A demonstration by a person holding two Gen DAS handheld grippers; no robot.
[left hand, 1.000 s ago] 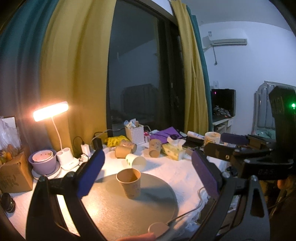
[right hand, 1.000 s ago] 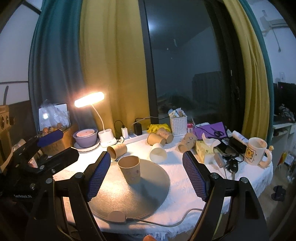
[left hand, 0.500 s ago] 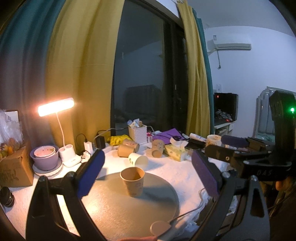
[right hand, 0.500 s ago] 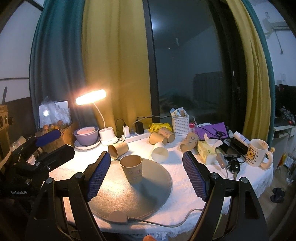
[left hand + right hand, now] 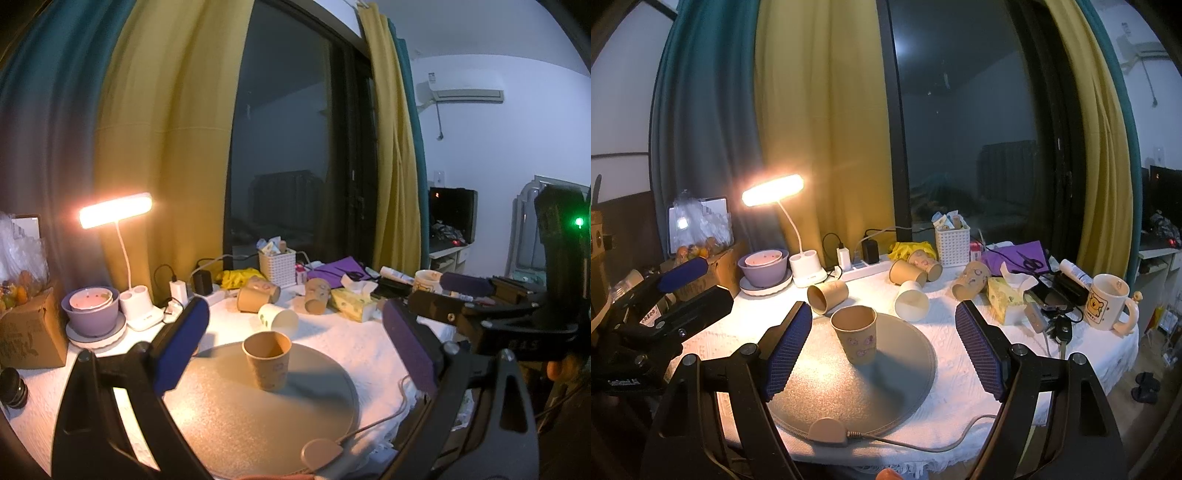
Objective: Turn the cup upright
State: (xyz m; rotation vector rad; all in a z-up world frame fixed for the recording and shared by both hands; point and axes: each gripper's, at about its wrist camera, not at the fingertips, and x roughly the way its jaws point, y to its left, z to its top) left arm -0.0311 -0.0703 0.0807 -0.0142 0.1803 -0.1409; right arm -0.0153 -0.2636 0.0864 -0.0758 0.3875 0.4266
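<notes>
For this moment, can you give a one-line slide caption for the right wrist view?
Open right gripper faces an upright paper cup on the round grey mat; other paper cups lie tipped behind it.

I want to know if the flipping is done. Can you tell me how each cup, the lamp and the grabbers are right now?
Brown cup on the mat: upright, mouth up.
White cup: on its side.
Brown cup by the lamp: on its side.
Desk lamp: on.
Yellow bear mug: upright.
Left gripper: jaws open, empty.
Right gripper: jaws open, empty.
</notes>
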